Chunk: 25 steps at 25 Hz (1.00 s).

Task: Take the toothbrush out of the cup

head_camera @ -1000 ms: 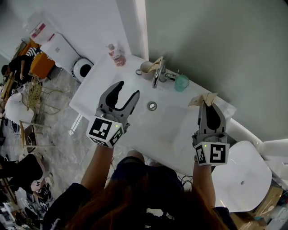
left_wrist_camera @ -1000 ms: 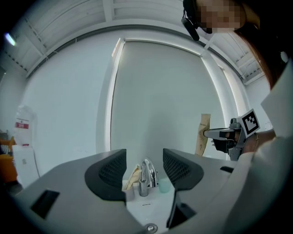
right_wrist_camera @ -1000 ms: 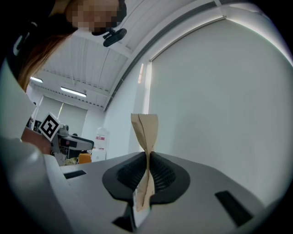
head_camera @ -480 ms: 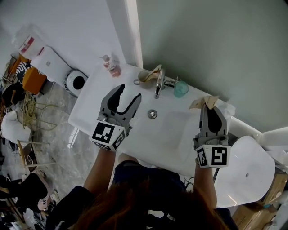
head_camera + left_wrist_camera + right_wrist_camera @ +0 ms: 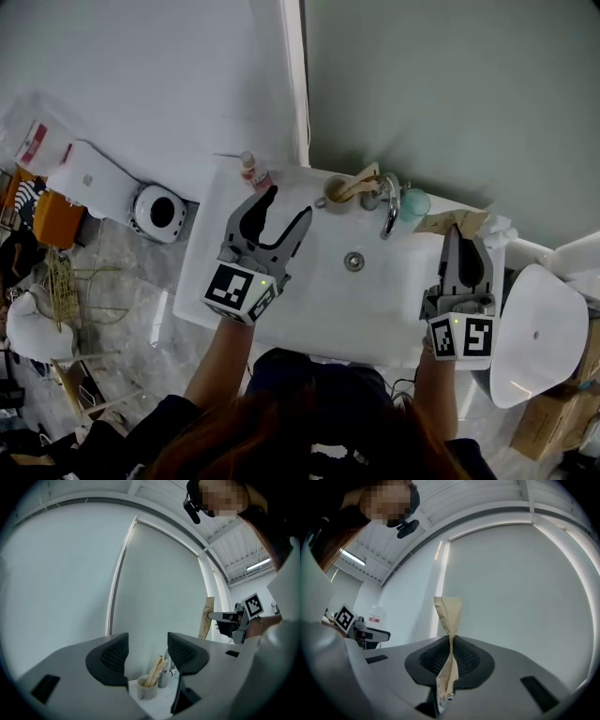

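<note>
Head view: left tool (image 5: 289,204) spread, empty, over white basin (image 5: 337,300), near and left of cup (image 5: 335,192), which sits at far rim by faucet (image 5: 389,208). Right tool (image 5: 466,236) pinching tan paper-wrapped toothbrush (image 5: 455,222), well right of cup and clear of it. More wrapped sticks (image 5: 362,181) in cup.

Left gripper view: pads apart, nothing btwn them; cup w/ sticks straight ahead, not reached.

Right gripper view: pads pressed together on toothbrush, its top poking up.

Step, prob.: toothbrush already out, carry phase. Next: set it down beside basin, hold grip till contact.
</note>
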{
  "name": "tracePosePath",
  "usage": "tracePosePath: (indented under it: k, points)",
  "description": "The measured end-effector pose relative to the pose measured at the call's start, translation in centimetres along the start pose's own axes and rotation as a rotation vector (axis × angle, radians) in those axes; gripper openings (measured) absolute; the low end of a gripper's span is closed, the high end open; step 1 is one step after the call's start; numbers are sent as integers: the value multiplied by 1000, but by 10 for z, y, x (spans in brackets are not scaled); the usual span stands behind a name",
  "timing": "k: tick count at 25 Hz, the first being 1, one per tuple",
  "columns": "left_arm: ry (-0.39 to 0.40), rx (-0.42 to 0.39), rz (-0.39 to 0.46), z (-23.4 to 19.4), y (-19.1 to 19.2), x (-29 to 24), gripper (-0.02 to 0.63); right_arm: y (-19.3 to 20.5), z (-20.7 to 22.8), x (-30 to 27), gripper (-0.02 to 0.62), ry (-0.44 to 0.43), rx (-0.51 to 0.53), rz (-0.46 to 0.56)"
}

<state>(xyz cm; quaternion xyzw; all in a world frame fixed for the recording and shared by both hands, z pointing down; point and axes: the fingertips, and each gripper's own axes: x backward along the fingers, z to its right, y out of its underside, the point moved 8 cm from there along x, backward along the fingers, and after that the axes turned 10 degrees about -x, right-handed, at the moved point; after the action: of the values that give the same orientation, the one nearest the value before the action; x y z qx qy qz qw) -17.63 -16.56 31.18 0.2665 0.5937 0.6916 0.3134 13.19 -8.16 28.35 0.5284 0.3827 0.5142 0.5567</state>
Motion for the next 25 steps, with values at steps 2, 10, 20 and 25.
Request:
tracePosePath:
  k: [2,10,20,25]
  points:
    - [32,-8,-5,-18,3,4,253,-1,-23,-4,43,30,7,20]
    - [103,-26,-17,-50,12,22,253,2,-77,-8,43,92,21,32]
    - [92,-4,-26,-39,16,13,253,-2,-80,-9,43,65,19,20]
    - [83,3,-38,-29,18,4,253,0,-69,-6,43,53,27,-8]
